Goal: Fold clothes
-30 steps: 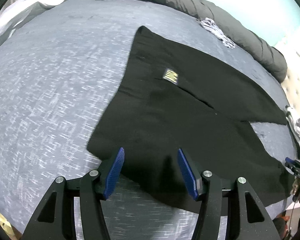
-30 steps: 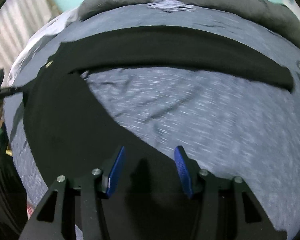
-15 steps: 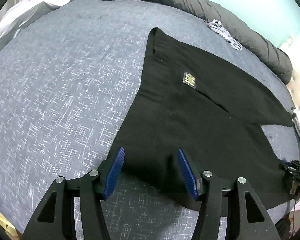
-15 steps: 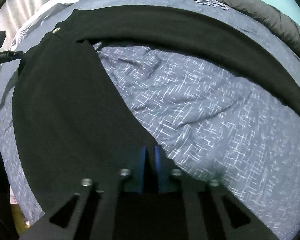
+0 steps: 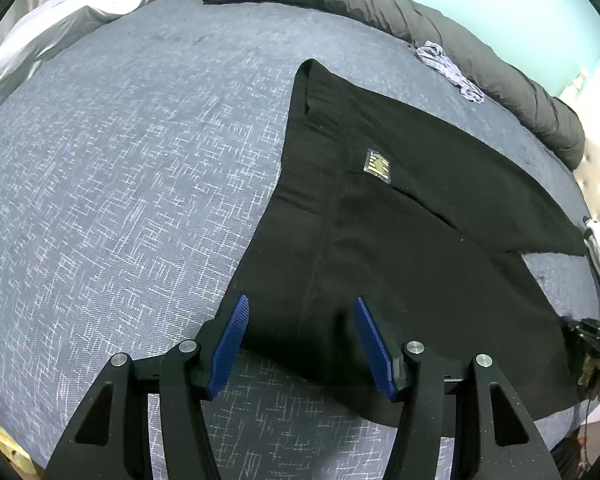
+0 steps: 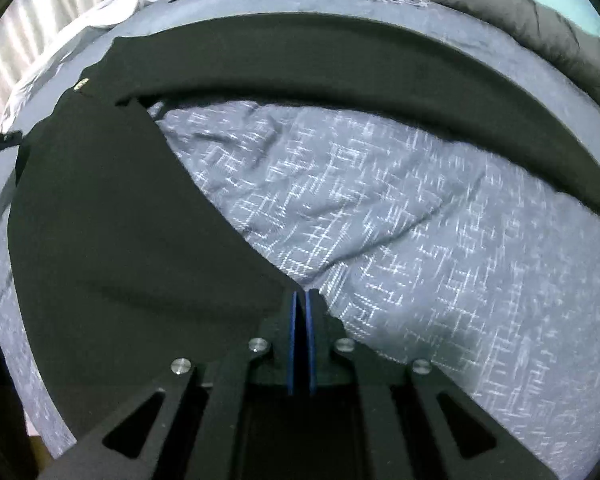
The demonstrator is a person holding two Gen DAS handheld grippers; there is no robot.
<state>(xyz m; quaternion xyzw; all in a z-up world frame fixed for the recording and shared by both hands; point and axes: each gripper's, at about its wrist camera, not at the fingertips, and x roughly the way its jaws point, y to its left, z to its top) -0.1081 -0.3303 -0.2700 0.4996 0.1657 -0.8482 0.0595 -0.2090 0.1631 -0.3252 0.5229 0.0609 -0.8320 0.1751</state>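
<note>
Right gripper: the right gripper has its blue pads pressed together, with the hem of one leg of the black trousers pinched between them.
Left gripper: the left gripper is spread wide, its blue pads apart, hanging just over the near edge of the black trousers at the waist end; whether the pads touch the cloth cannot be told.
Trousers: they lie spread on the bed, waist toward the bed's near-left side and the two legs fanned apart toward its right side; one leg runs along beside the far edge, the other lies along the near edge.
Gap between legs: in the right wrist view a wedge of bare, slightly wrinkled bed cover shows between the two legs.
Label: a small gold patch sits on the trousers near the waist, where the legs meet.
Far edge: a rolled dark grey duvet lies along the far edge of the bed, and a small crumpled grey-patterned cloth rests against it.
Far-left corner: a pale grey sheet is bunched there.
Right edge: in the left wrist view the other gripper appears at the trousers' far hem, too small to read.
</note>
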